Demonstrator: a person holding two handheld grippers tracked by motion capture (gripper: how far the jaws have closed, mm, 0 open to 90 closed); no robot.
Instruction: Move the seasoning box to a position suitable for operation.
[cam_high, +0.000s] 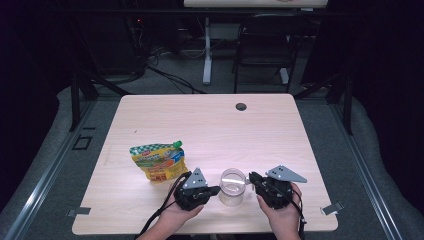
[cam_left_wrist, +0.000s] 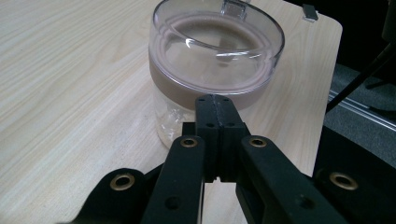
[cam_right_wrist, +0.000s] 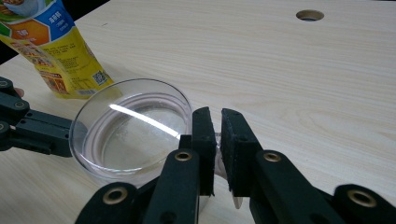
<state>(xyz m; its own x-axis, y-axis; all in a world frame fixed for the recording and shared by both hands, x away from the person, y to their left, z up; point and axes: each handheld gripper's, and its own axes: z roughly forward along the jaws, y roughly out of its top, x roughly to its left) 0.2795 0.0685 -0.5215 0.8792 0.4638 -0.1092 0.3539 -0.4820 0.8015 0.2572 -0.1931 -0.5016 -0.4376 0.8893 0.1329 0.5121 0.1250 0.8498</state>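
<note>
A clear round plastic jar with a transparent lid (cam_high: 233, 186) is seen low in the middle of the high view, standing on the pale wooden counter (cam_high: 210, 125). The left hand-held gripper (cam_high: 216, 189) is held against the jar's left side with its jaws pressed together, empty. In the right gripper view, the right hand-held gripper (cam_right_wrist: 215, 122) is nearly closed over what appears to be the lid's tab at the jar's rim; the contact is partly hidden. A yellow spouted food pouch (cam_high: 159, 161) stands left of centre, near the left hand-held gripper
</note>
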